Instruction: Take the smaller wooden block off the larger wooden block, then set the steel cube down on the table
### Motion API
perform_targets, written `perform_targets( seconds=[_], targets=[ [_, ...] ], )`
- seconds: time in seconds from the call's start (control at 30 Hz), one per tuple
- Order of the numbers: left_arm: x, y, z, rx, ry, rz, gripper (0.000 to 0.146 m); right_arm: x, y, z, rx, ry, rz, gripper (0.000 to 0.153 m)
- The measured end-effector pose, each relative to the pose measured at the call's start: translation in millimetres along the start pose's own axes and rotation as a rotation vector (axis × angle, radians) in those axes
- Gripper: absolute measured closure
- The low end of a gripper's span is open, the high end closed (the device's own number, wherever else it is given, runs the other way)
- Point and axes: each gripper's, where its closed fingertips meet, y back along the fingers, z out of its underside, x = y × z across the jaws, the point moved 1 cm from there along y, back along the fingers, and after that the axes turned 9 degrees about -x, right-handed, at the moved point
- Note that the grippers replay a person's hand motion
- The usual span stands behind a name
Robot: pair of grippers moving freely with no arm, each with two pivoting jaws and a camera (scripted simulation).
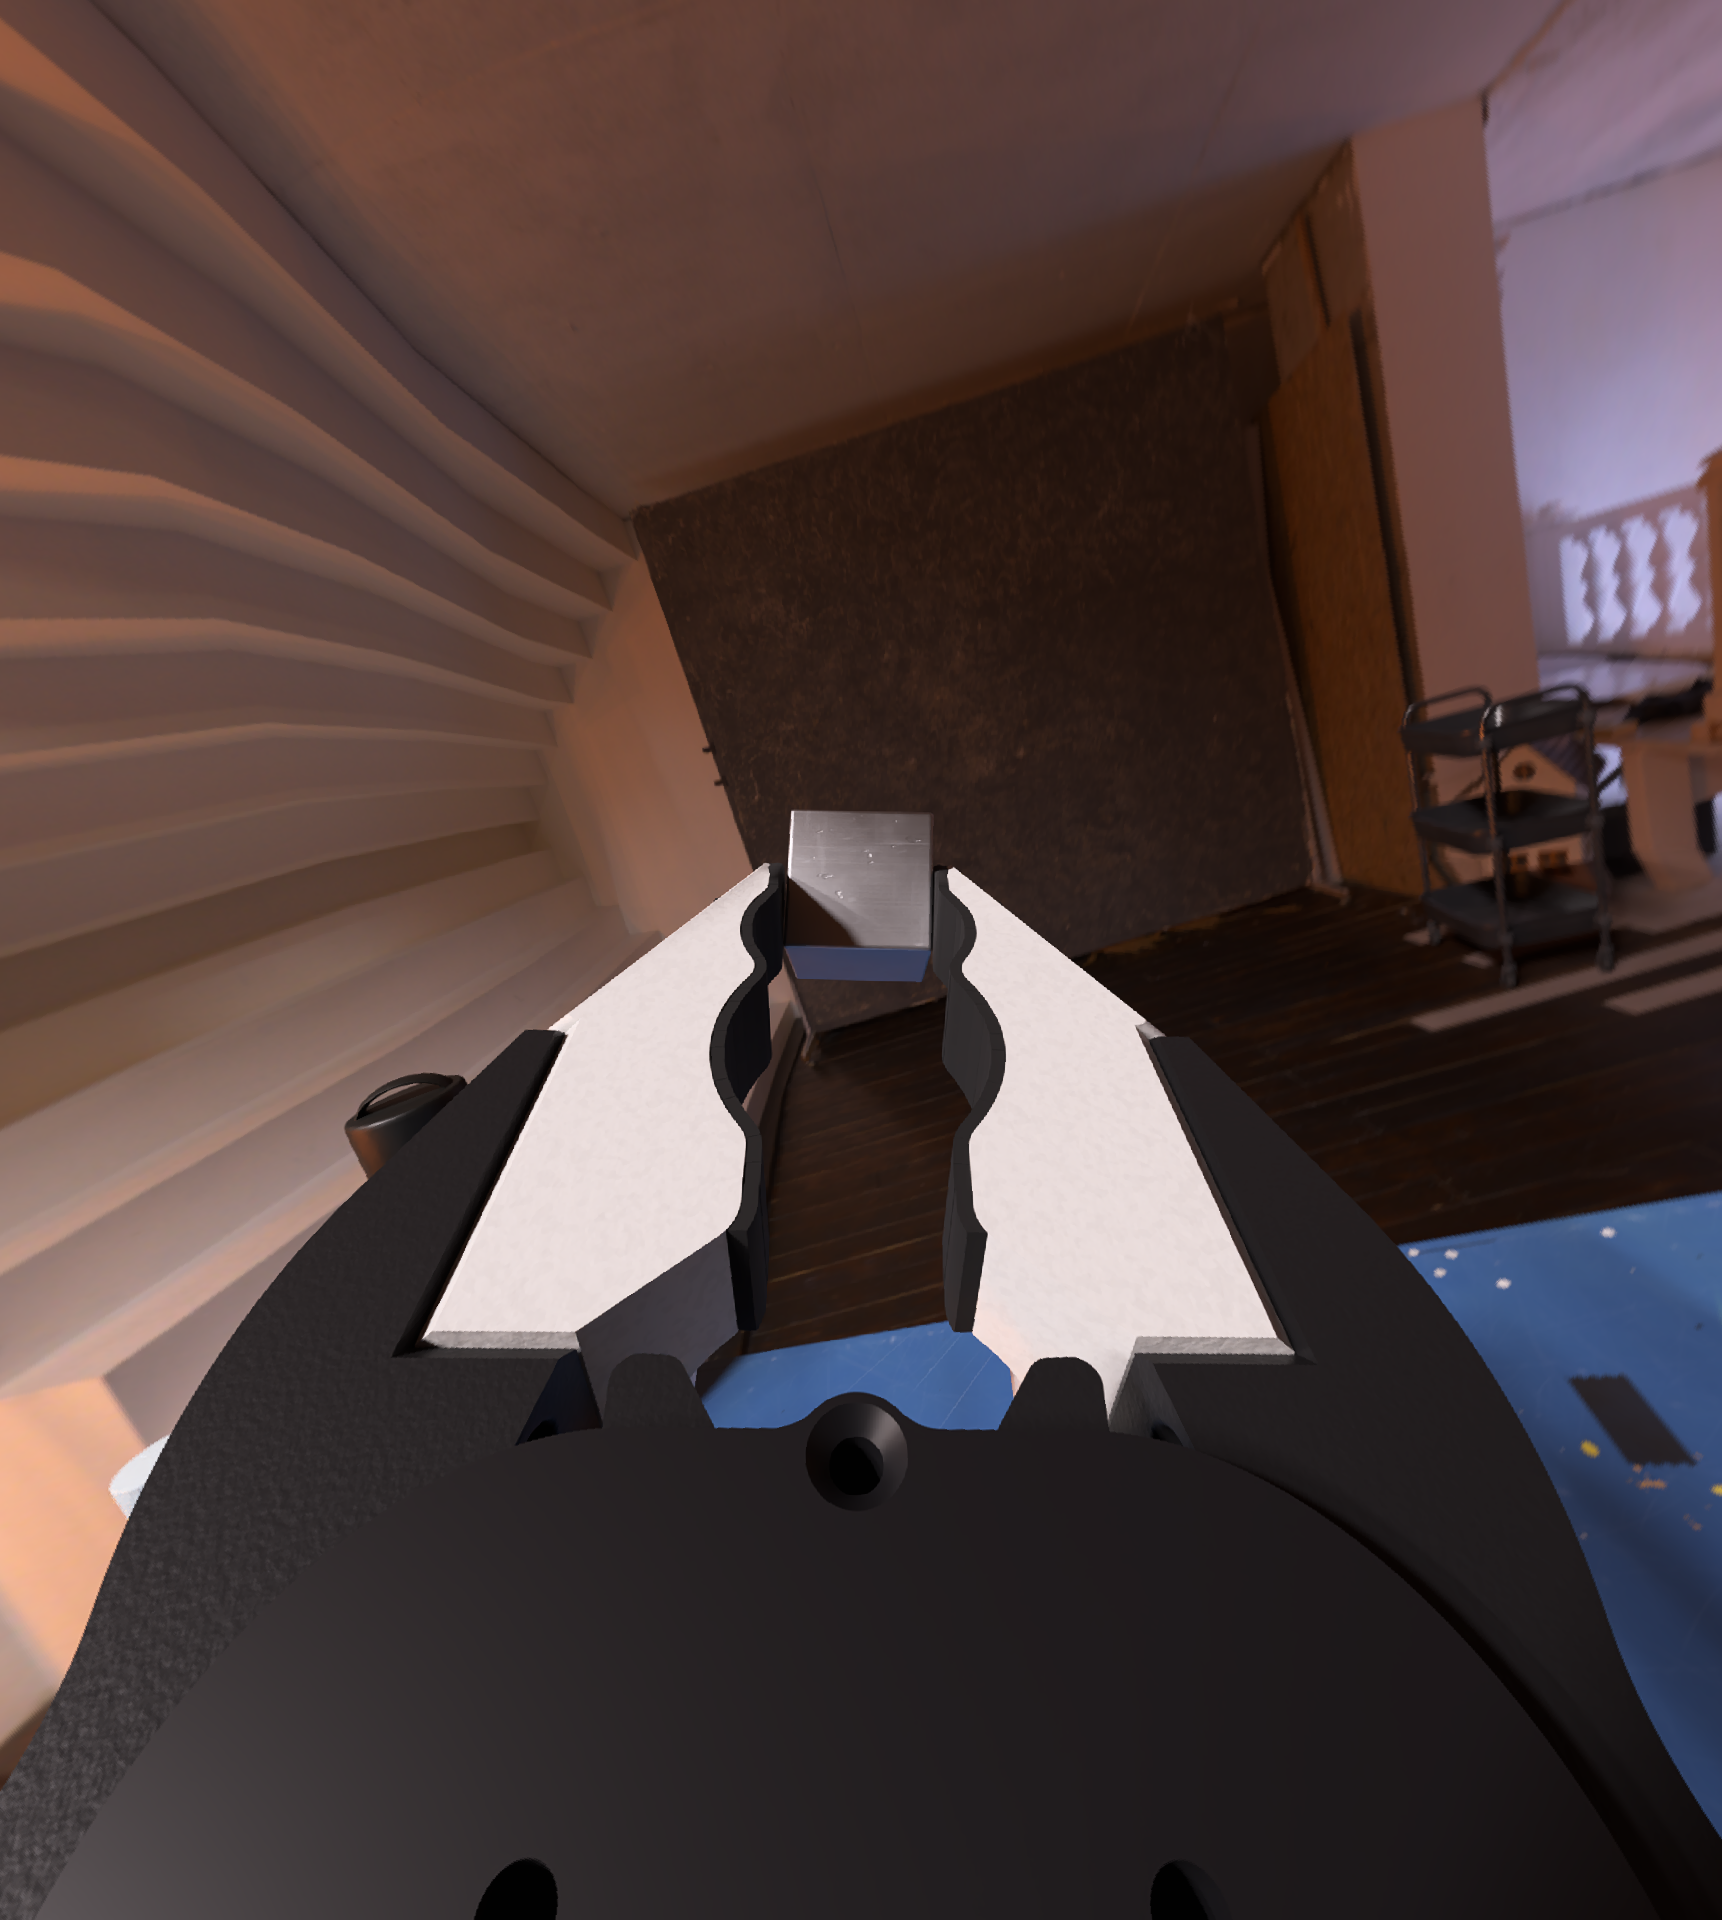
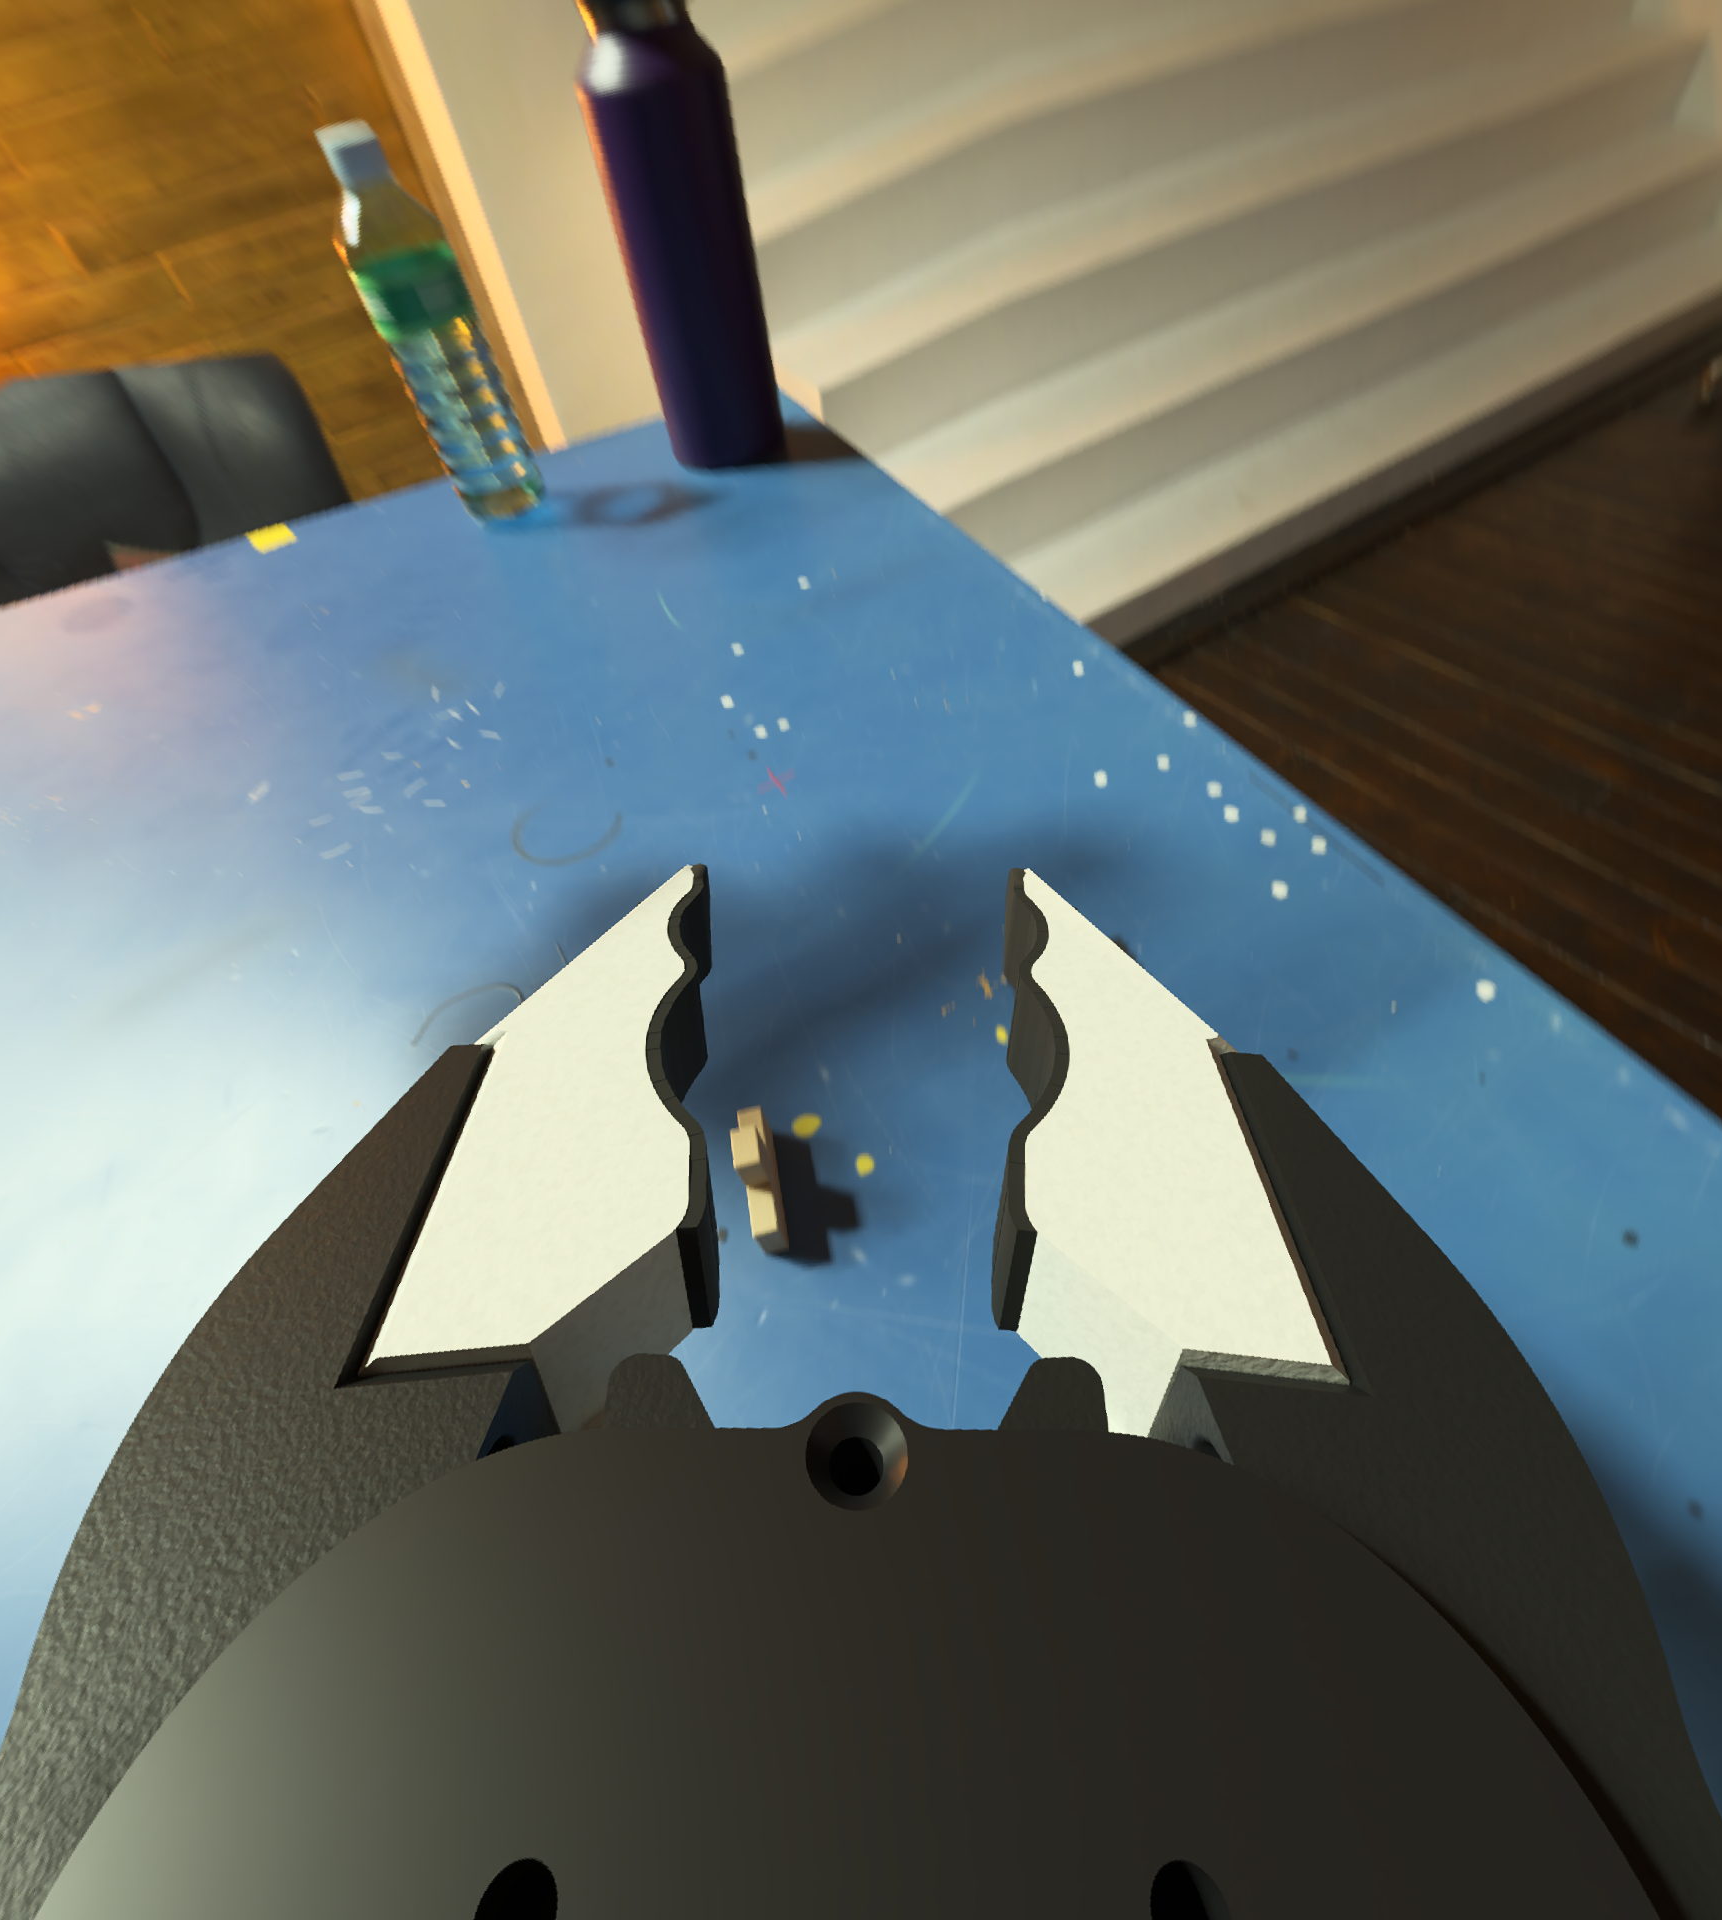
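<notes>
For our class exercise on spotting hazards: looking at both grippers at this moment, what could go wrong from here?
1. The left gripper pinches the steel cube only at its fingertips, high above the floor beyond the blue table; a slip could drop it off the table.
2. The right gripper is open above the small stacked wooden blocks; a poorly aimed descent might topple both.

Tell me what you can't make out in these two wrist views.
- Wooden blocks, right wrist view: too small to tell the smaller from the larger, or whether one rests on the other.
- Purple bottle, right wrist view: top cut off by the edge.
- Steel cube, left wrist view: its sides are hidden by the left gripper's fingers.
- Clear bottle: blurred.
</notes>
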Motion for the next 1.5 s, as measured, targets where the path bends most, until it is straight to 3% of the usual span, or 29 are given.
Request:
perform_targets(
  seconds=[0.13, 0.23, 0.37, 0.53, 0.6, 0.83, 0.93, 1.03, 1.17, 1.3, 1.5],
  targets=[
    [-11.3, 8.1, -4.6, 0.064, 0.091, 0.003, 0.118, 2.3, -15.4, 41.4, -0.207, -0.054, 0.075, 0.094],
    [-12.8, 8.8, -5.5, 0.087, 0.144, 0.036, 0.118, -23.8, -33.1, 69.4, -0.322, 0.115, -0.059, 0.093],
    [-10.2, 8.1, -7.2, 0.096, 0.156, 0.056, 0.118, -24.1, -59.6, 92.0, -0.429, 0.313, 0.036, 0.096],
    [15.1, -4.3, -30.7, 0.141, 0.193, 0.188, 0.118, -30.2, -76.1, 111.2, -0.583, 0.309, -0.048, 0.124],
    [23.0, -21.2, -50.5, 0.143, 0.194, 0.237, 0.118, -32.2, -74.8, 111.7, -0.595, 0.329, -0.061, 0.133],
    [14.6, -90.7, -152.5, 0.149, 0.293, 0.463, 0.118, -32.6, -69.0, 114.3, -0.625, 0.325, -0.046, 0.141],
    [7.4, -98.7, -169.7, 0.129, 0.209, 0.421, 0.118, -32.8, -61.1, 108.8, -0.585, 0.289, -0.024, 0.145],
    [4.3, -98.9, -163.0, 0.1, 0.071, 0.293, 0.118, -34.0, -43.4, 100.6, -0.558, 0.251, -0.007, 0.145],
    [-9.1, -106.1, -167.4, 0.081, 0.146, 0.318, 0.118, -42.4, -20.6, 116.3, -0.686, 0.21, -0.106, 0.145],
    [-36.9, -111.5, -217.2, 0.089, 0.213, 0.373, 0.118, -43.4, -11.2, 141.7, -0.809, 0.191, -0.11, 0.145],
    [-72.4, -85.6, -297.3, 0.103, 0.045, 0.256, 0.118, -42.7, -1.7, 150.8, -0.721, 0.112, -0.13, 0.145]
  ],
)
